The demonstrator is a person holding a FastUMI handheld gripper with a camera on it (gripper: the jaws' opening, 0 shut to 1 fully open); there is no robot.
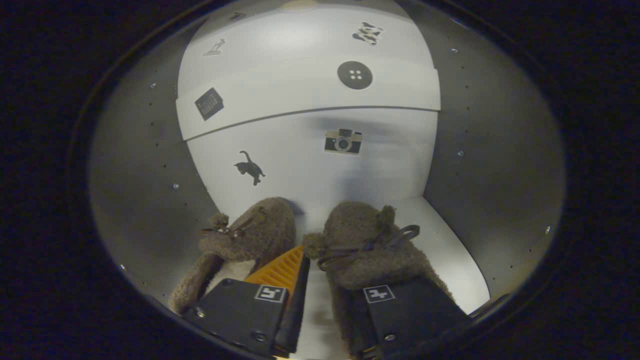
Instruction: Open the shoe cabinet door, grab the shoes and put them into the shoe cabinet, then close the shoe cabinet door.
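Inside, we see the hand-held gripper spread wide at lower centre, gripping nothing. Two fuzzy brown slippers sit on the cabinet floor: left slipper beside one finger, right slipper against the other. Stickers dot the back wall.

White back panel with small stickers; grey side walls with peg holes; dim light.

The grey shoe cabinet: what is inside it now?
Two brown fuzzy slippers with bows lie on its pale floor. The gripper jaws stand open, covering their heels.
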